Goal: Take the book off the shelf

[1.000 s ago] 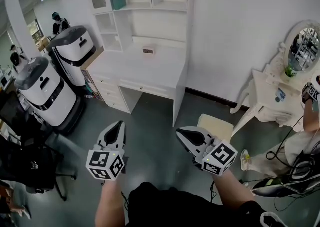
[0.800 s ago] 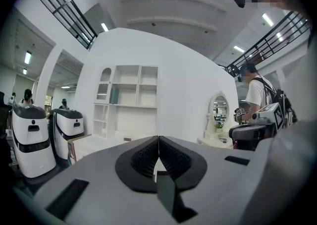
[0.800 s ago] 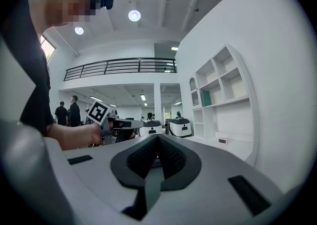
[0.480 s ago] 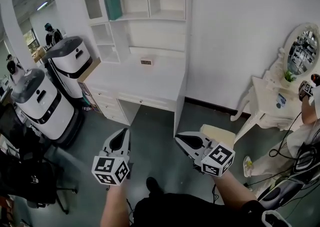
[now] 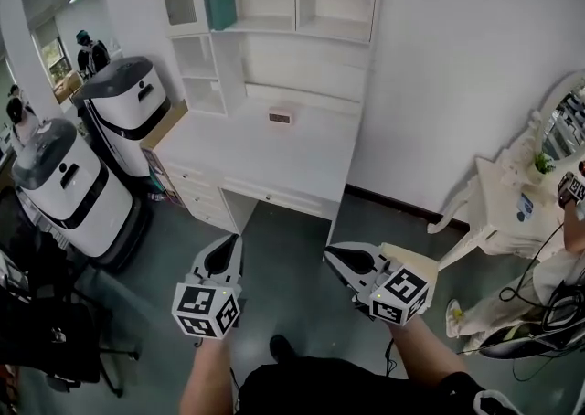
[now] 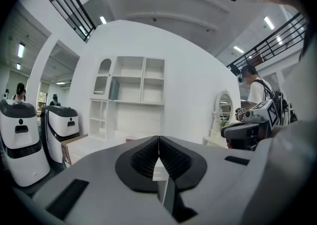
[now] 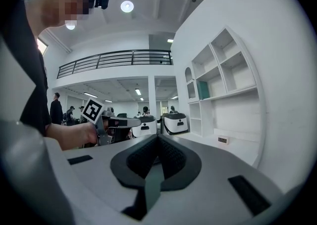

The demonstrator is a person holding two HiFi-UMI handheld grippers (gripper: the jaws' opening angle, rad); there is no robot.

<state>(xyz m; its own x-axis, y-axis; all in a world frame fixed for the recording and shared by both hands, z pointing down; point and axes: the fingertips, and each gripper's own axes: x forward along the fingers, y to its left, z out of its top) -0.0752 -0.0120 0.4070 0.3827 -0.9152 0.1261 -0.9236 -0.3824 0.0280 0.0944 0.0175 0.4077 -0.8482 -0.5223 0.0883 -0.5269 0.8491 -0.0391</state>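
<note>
On the shelf: teal book (image 5: 219,2), upright at the left edge of the middle compartment, against that compartment's left wall.
Shelf: white shelf (image 5: 302,31), built over the back edge of the desk, with open compartments; only the book seen inside.
Desk: white desk (image 5: 228,153), against the white wall, with drawers under the left part of its top.
Desk top: small box (image 5: 280,116) with a dark face, near the back edge, about the middle; otherwise bare.
Left gripper: left gripper (image 5: 233,241) low in front of the desk, over the floor, pointing toward the desk; jaws pressed together with nothing between them.
Left gripper view: same closed left gripper (image 6: 158,144); book (image 6: 114,90) far ahead and higher, well apart from the tips.
Right gripper: right gripper (image 5: 334,253) beside the left one, near the front right corner of the desk; jaws together as well, holding nothing.
Right gripper view: closed right gripper (image 7: 158,142); book (image 7: 203,90) up at the right, on the shelf, well apart.
Floor: dark grey-green floor (image 5: 283,221) between the grippers and the desk.
Left of the desk: nearer white machine (image 5: 55,175) and farther white machine (image 5: 128,102), both with grey tops; the farther one just beside the left edge of the desk.
Right side: white dressing table (image 5: 507,221) by the wall; cream stool (image 5: 416,262) partly behind the right gripper.
</note>
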